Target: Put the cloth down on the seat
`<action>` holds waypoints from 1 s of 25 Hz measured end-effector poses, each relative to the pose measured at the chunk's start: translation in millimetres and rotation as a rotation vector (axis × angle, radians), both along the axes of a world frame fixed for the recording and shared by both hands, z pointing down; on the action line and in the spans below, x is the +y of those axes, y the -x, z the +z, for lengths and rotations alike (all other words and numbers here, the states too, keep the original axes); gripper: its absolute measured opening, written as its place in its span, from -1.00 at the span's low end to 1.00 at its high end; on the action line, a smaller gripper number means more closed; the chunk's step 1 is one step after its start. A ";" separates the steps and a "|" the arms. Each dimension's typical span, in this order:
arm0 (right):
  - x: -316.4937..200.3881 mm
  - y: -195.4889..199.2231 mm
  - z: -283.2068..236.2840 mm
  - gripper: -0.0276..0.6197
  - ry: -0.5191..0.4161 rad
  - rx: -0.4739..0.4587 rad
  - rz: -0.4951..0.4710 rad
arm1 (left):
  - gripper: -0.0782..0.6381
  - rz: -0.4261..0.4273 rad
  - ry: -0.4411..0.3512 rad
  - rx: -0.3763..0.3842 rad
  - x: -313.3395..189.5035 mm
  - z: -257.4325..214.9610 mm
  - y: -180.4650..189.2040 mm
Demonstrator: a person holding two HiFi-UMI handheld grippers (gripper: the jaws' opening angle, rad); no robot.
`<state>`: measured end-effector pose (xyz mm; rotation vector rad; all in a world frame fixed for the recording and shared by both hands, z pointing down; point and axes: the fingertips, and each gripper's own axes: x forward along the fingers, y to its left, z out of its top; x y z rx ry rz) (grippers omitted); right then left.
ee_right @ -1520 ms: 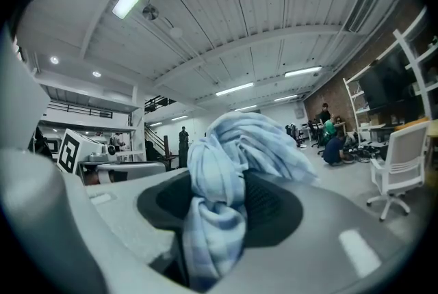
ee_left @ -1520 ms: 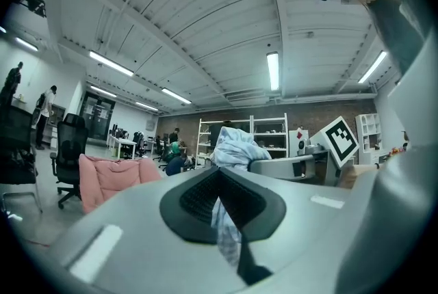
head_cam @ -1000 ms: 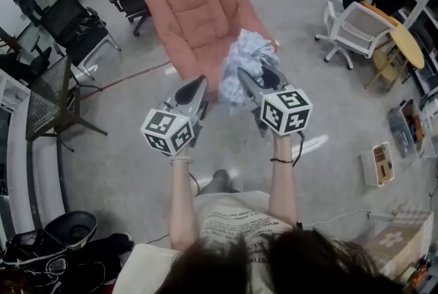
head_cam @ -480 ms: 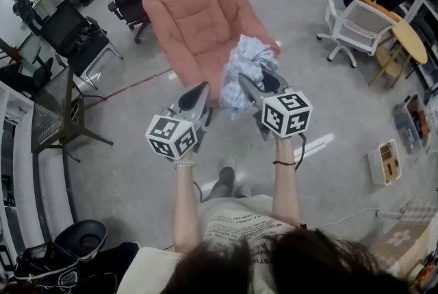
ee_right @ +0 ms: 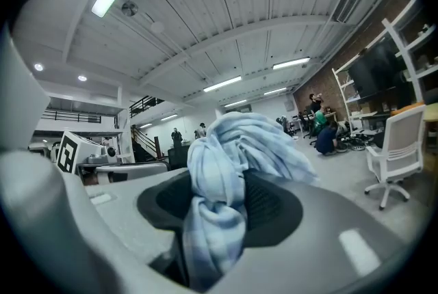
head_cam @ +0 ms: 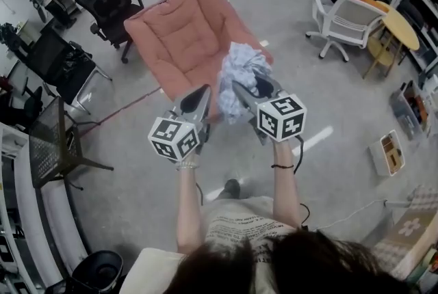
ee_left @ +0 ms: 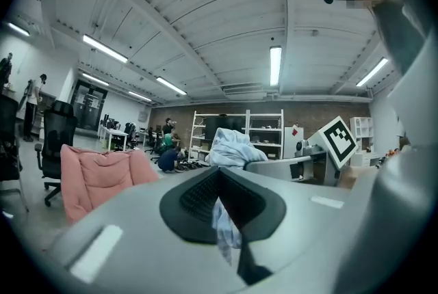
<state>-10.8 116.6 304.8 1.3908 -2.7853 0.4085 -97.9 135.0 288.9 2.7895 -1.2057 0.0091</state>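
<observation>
Since a second ago you have carried both claws closer to the pink seat [head_cam: 181, 26]. It now lies just ahead of the claw tips, and the black bin [head_cam: 99, 271] behind your left claw [head_cam: 200, 96] has slid toward the bottom edge of the head view. The claws keep the same side-by-side pose as before, and neither grip has changed. The cloth [head_cam: 239, 70] is bunched just as it was.

Your right claw [head_cam: 252, 87] is clamped on a thick wad of the cloth. The wad fills the gap between its pads, swells up and over the tips, and trails down toward the claw's base. Your left claw is closed on only a thin strip of the same cloth, which hangs in the narrow slit between its jaws. The bulk of the cloth sits off to that claw's right.

The cloth is pale blue with a faint check, crumpled into soft folds and twisted almost like a knot where the right claw pinches it. It hangs in the air at and between the two claws and is not yet lying on the seat. From the left claw, the seat shows ahead and to the left.
</observation>
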 end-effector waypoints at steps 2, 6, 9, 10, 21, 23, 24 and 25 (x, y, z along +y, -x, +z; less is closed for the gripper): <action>-12.9 0.2 3.2 -0.28 0.007 0.002 0.009 | -0.81 0.020 0.009 -0.005 -14.4 5.1 -3.3; -33.5 -3.1 9.9 -0.28 0.025 0.007 0.029 | -0.81 0.047 0.022 -0.001 -36.6 10.8 -7.7; -48.0 -5.3 13.3 -0.28 0.038 0.009 0.049 | -0.81 0.060 0.026 0.006 -51.7 12.9 -6.8; -52.5 -5.2 14.0 -0.28 0.044 0.008 0.055 | -0.81 0.062 0.027 0.009 -56.4 13.0 -5.4; -94.8 6.3 19.7 -0.28 0.069 0.012 0.108 | -0.81 0.112 0.033 0.020 -105.8 14.4 10.2; -96.8 4.6 23.1 -0.28 0.070 0.010 0.119 | -0.81 0.119 0.035 0.021 -109.9 18.0 10.1; -97.6 3.5 25.6 -0.28 0.071 0.010 0.123 | -0.81 0.121 0.036 0.022 -112.0 20.0 10.0; -99.0 2.7 28.3 -0.28 0.074 0.009 0.128 | -0.81 0.123 0.038 0.023 -114.5 22.1 10.2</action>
